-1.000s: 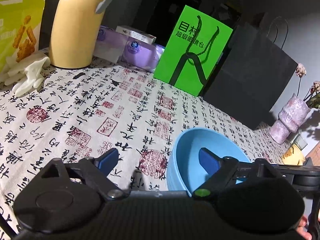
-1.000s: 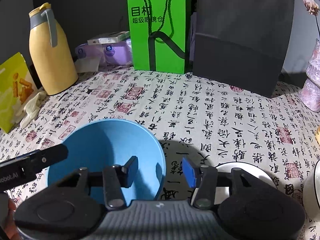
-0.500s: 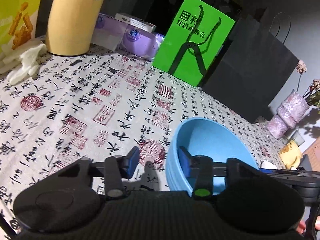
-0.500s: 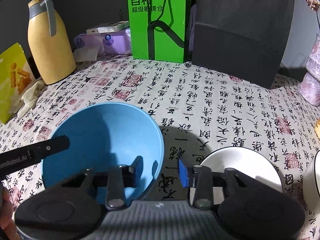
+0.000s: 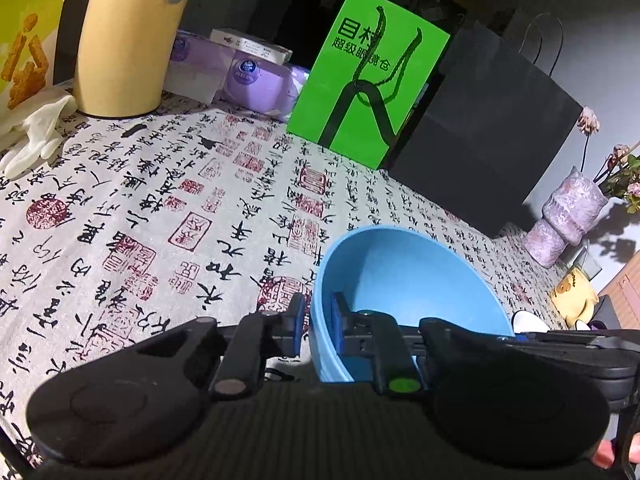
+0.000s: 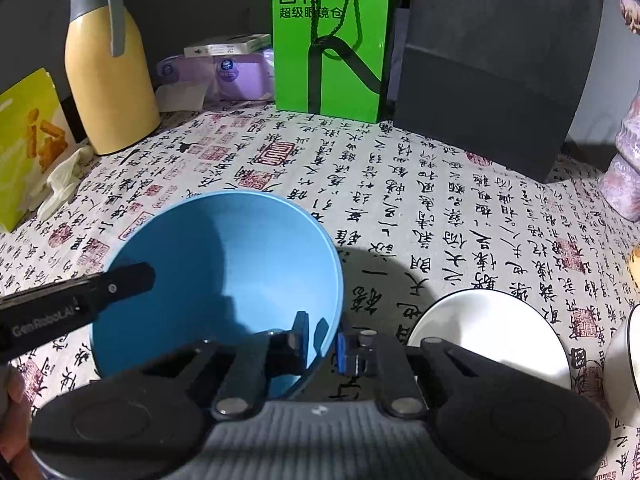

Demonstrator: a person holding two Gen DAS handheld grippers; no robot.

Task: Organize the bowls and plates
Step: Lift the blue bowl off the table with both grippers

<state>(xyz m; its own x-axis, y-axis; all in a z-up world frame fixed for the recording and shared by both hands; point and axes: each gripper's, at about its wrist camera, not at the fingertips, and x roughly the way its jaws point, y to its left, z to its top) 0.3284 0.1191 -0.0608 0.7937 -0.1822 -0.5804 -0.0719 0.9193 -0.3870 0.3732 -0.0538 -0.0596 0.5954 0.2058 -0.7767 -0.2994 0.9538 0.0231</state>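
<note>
The worktop (image 6: 460, 208) is covered with a cloth full of black and red writing. At the back stand a big black bag (image 6: 496, 64), a green bag (image 6: 332, 40) and a tall yellow jug (image 6: 108, 80). Purple tissue packs (image 5: 240, 72) lie between the jug and the green bag. A yellow snack bag (image 5: 28, 40) and a white glove (image 5: 36, 132) are at the left side.

The blue bowl (image 6: 224, 280) sits near the front of the worktop, tipped a little. A white plate (image 6: 492, 336) lies just beside it on the right, not touching.

The left gripper (image 5: 316, 328) has its fingers pinched on the bowl's left rim, one finger outside and one inside. It has the bowl.

The right gripper (image 6: 322, 340) is on the bowl's right rim. Its fingers are closing, with the rim between them, one finger inside the bowl and one outside. The pads look tight on the rim.

A pink vase (image 5: 568, 216) stands far to the right.
</note>
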